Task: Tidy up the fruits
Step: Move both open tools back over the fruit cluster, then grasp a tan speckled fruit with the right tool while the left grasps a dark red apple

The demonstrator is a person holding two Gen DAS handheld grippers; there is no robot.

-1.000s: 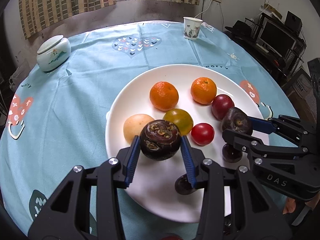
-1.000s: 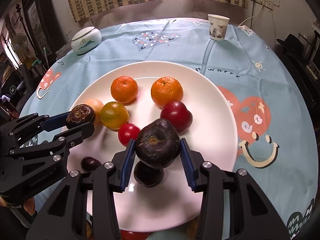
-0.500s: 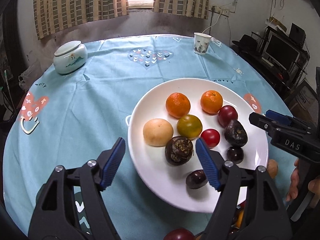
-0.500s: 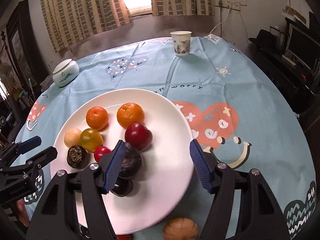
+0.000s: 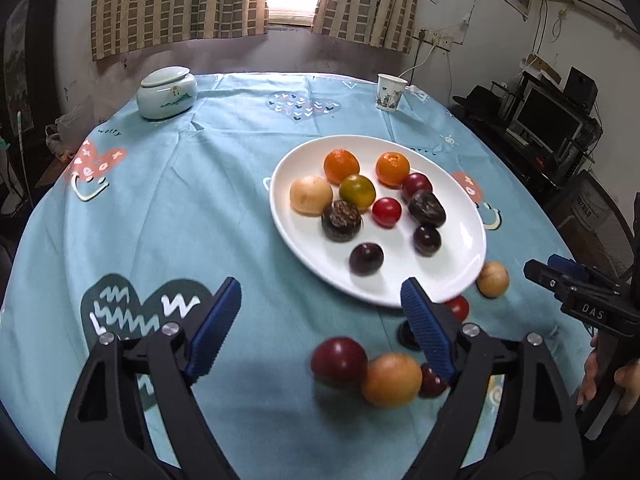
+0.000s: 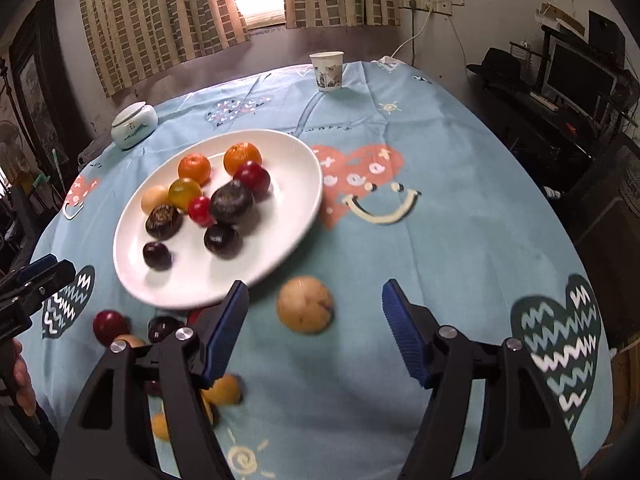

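Our left claw (image 5: 320, 320) and right claw (image 6: 314, 318) have just opened wide, holding nothing. A fast grab could roll the round fruit (image 6: 305, 305) ahead of our right claw off the worktop (image 6: 460, 240).

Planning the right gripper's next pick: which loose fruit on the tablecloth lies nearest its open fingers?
The tan round fruit, alone just off the white plate rim, ahead of the right gripper; other loose fruits cluster further left.

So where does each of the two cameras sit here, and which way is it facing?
Left wrist: sits on the left gripper, looking forward and down at the table; white plate ahead-right; the right gripper at right edge.
Right wrist: sits on the right gripper, same slant; plate ahead-left; left gripper at left edge.
Shared: plate, paper cup, lidded jar.
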